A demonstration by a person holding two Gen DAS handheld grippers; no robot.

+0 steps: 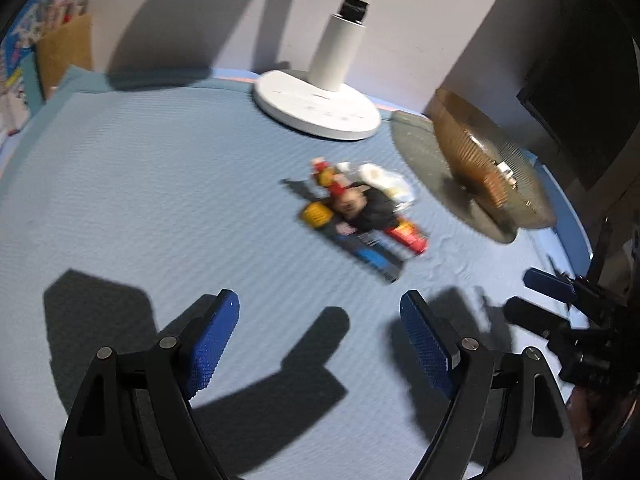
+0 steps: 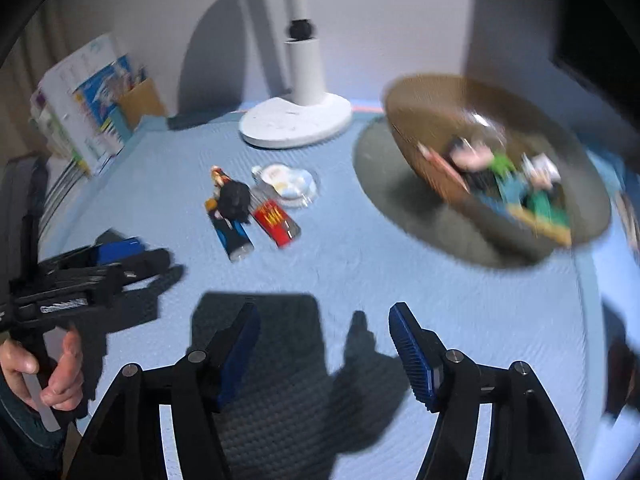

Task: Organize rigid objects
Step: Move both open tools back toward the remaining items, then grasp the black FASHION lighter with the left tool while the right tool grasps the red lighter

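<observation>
From the left wrist, the left gripper (image 1: 320, 316) is seen with jaws wide and empty; the toys (image 1: 356, 210) lie on the mat (image 1: 140, 184) left of the bowl (image 1: 480, 172).

From the right wrist, the right gripper (image 2: 324, 328) is likewise seen parted and empty; more toys are held in the bowl (image 2: 420, 120), with the lamp base (image 2: 296, 122) left of it.

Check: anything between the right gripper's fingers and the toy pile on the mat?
Nothing: bare blue mat and shadow separate the right gripper from the toy pile, seen in the right wrist view.
</observation>
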